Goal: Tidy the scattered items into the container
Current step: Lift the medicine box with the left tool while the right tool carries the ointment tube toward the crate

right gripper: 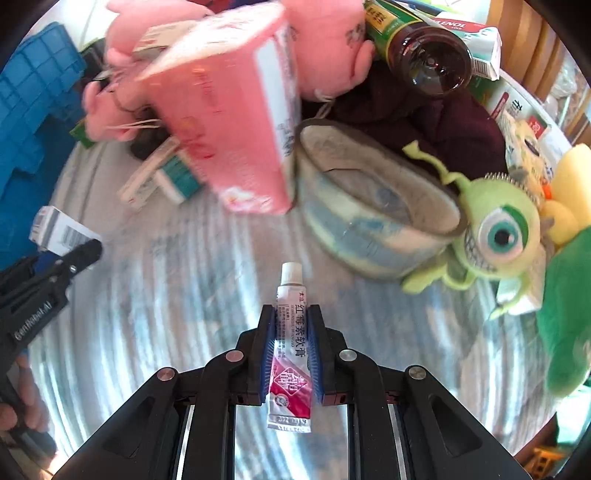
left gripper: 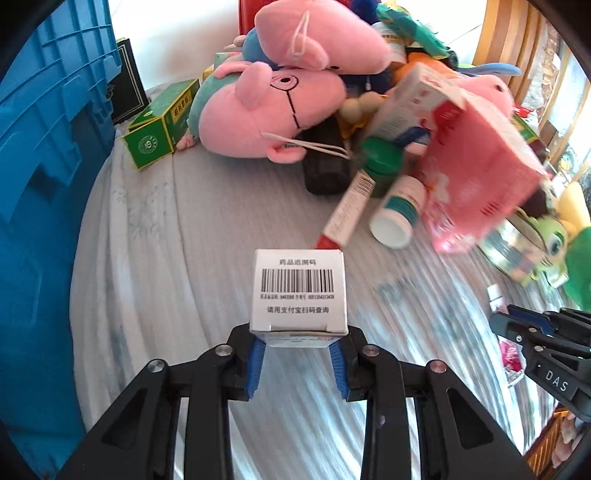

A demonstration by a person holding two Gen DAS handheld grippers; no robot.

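Observation:
My left gripper point(left gripper: 298, 334) is shut on a small white box point(left gripper: 298, 291) with a barcode on its end, held above the striped cloth. The box also shows in the right wrist view point(right gripper: 59, 230). My right gripper point(right gripper: 291, 317) is shut on a white and red ointment tube point(right gripper: 293, 347), cap pointing forward. The blue container point(left gripper: 48, 166) stands at the left; it also shows in the right wrist view point(right gripper: 35, 110). A pile of scattered items lies ahead: pink pig plush toys point(left gripper: 269, 110), a pink box point(left gripper: 480, 173), a white bottle point(left gripper: 397, 214).
A green box point(left gripper: 162, 125), a dark bottle point(left gripper: 327, 162) and a long tube box point(left gripper: 347, 210) lie by the pile. A green one-eyed plush point(right gripper: 495, 232), a slipper point(right gripper: 369, 221) and a brown bottle point(right gripper: 428, 55) lie at the right. Wooden furniture point(left gripper: 513, 33) stands behind.

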